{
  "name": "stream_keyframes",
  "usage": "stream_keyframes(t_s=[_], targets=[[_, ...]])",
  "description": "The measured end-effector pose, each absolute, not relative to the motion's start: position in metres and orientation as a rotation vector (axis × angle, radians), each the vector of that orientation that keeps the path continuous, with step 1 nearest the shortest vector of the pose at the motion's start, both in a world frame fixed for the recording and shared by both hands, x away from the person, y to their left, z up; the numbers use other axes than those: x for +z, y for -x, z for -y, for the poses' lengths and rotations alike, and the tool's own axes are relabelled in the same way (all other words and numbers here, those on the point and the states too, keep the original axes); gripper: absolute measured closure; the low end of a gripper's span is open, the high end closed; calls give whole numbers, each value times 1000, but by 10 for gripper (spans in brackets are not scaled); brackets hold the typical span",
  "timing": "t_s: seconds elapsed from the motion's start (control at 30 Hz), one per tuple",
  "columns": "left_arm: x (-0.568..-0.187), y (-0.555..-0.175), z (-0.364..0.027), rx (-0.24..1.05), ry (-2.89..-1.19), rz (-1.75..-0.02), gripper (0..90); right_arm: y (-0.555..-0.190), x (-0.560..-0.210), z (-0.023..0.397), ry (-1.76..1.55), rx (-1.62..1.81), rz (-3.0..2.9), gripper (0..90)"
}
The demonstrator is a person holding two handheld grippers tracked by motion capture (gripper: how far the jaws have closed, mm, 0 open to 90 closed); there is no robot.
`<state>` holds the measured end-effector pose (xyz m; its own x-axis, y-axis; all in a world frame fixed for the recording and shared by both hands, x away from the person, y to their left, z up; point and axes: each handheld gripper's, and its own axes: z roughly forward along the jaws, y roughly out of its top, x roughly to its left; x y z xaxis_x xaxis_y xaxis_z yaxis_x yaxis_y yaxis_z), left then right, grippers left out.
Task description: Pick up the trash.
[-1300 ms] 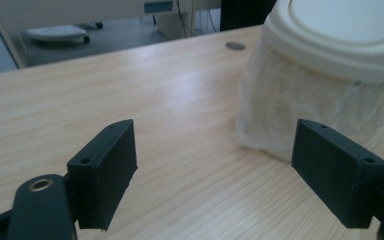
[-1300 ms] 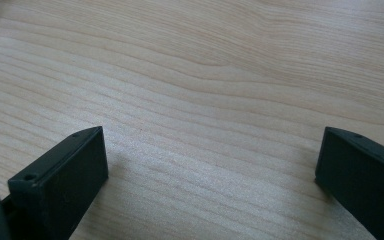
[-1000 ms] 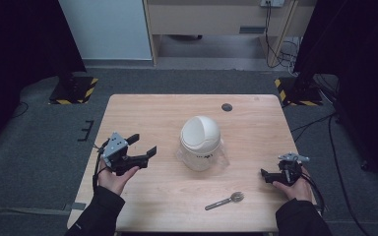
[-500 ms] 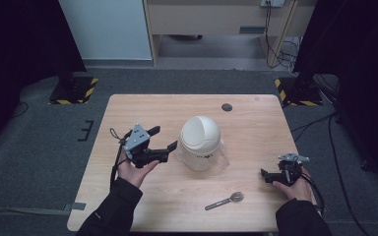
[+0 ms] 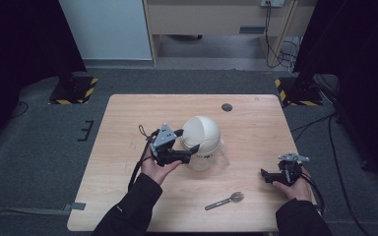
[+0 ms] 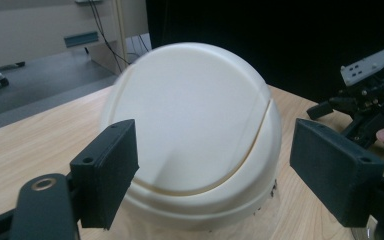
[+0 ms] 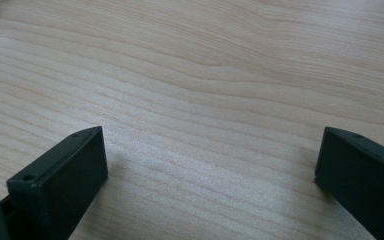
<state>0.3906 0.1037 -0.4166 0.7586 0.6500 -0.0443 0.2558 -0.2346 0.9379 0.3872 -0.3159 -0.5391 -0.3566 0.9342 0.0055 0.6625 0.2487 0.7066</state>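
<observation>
black left claw (image 5: pixel 189 140) reaches level, jaws spread around the white dome (image 5: pixel 202 135).

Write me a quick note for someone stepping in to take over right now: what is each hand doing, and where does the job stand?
Left gripper: open, jaws on either side of the white domed bin at mid-table, pads not yet pressing on it.
Right gripper: open, holding nothing, low over bare table near the right edge.
Spoon: lying near the front edge, untouched.
Small dark disc: at the far edge.
Done: left gripper lined up on the bin.
Left: probably close on the bin; nothing is gripped so far.
</observation>
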Motion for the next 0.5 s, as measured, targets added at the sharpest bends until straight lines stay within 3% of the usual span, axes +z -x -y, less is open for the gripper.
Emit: stream_keyframes(t_s=[0.5], targets=[[-436,-402,-76,390,-1897,-694,182,-387,-539,316,-1456,877,-2109,7]])
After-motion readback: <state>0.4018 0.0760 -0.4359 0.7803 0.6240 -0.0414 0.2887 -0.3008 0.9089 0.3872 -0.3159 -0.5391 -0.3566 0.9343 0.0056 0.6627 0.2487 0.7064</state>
